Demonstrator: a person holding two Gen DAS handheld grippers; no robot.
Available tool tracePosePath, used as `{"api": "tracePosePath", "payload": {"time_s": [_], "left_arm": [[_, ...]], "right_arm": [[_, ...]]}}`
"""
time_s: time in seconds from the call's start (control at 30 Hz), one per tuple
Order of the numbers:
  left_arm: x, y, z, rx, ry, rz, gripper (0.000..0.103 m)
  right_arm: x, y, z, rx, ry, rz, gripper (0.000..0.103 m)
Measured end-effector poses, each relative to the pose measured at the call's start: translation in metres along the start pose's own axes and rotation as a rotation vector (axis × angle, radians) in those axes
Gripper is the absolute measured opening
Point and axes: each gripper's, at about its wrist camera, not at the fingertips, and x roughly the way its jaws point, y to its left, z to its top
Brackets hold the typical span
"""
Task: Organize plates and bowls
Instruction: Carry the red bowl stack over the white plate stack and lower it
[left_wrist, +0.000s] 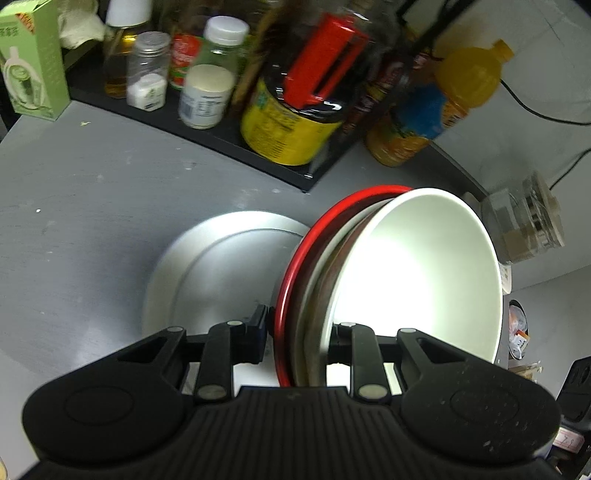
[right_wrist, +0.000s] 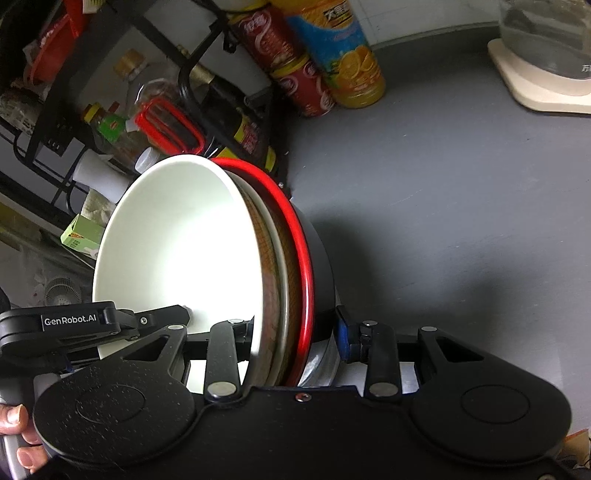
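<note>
Here the nested bowl stack (left_wrist: 406, 280) is clamped at opposite rims by the left gripper (left_wrist: 301, 341) and right gripper (right_wrist: 295, 332), above the counter (left_wrist: 92, 206) near the rack (left_wrist: 207, 136)'s corner; uneven lowering onto the plates (left_wrist: 207, 269) could slip a bowl loose.

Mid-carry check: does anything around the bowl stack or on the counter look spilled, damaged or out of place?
No spill or damage shows. The nested bowl stack is clamped at opposite rims by the left hand-held gripper and the right hand-held gripper. Plates lie flat on the counter. The orange juice bottle only seems to lean in the fisheye.
</note>
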Motion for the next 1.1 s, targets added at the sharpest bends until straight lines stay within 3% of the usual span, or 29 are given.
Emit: {"api": "tracePosePath", "payload": {"time_s": [0.57,1.1], "left_arm": [[0.022,0.047,0.007,-0.039,0.069,0.016,0.024],[0.029,0.05,0.01,-0.035,0.103,0.016,0.025]], "right_arm": [[0.038,0.012,-0.009,0.082,0.071,-0.026,0.034],[0.044,0.013,-0.011,0.108,0.11,-0.055,0.035]]}}
